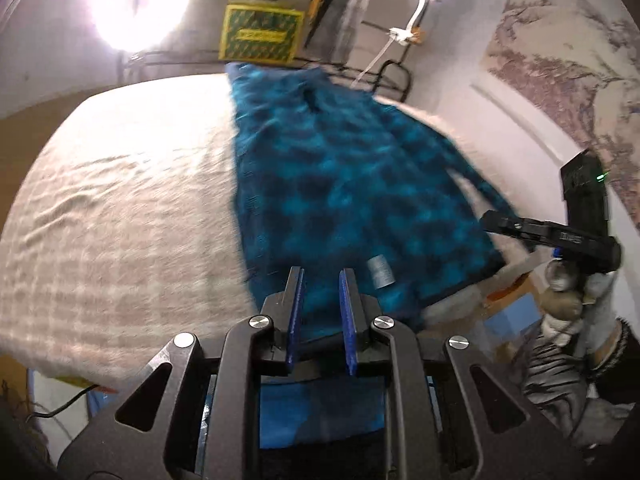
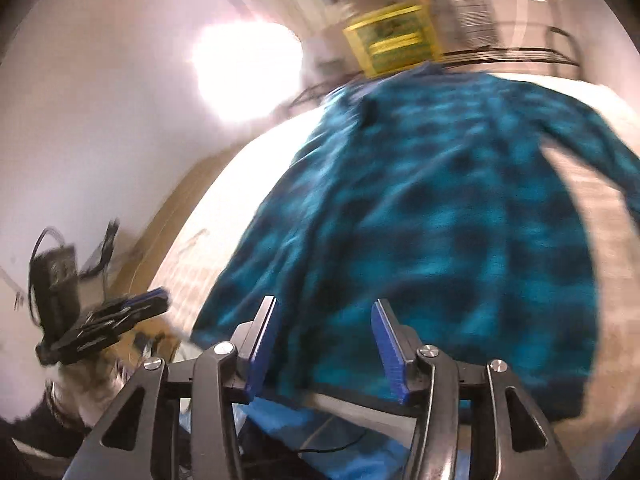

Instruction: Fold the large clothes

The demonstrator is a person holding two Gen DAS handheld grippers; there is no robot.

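Only left view: shirt tag.

Left wrist: above bed's near edge, angled down over left tongs.
Right wrist: likewise, closer.
Shared: blue shirt, bed.

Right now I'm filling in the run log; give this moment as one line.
garment: blue-and-black plaid shirt flat on cream blanket | left tongs: nothing held | right tongs: open, empty | fold: not visible
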